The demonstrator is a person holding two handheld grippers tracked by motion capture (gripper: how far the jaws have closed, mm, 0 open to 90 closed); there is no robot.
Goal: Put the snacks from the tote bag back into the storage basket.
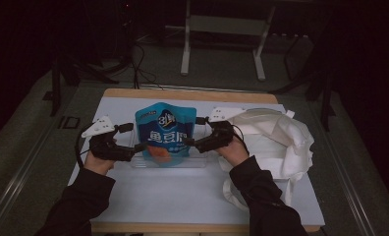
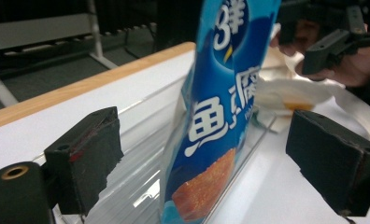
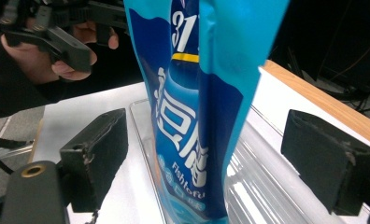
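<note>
- Done: blue snack pouch (image 1: 165, 132) stands upright in the clear tray (image 1: 197, 162), mid-table toward the far edge.
- Left gripper (image 1: 139, 146) and right gripper (image 1: 188, 142) flank it, jaws spread, gripping nothing.
- Left, I judge: drawing both clear.

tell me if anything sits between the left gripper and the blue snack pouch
Nothing visible does. The left gripper is open, and the blue snack pouch stands upright in the clear tray directly between its pads with only open air on either side. The right gripper is open at the pouch's other edge.
</note>
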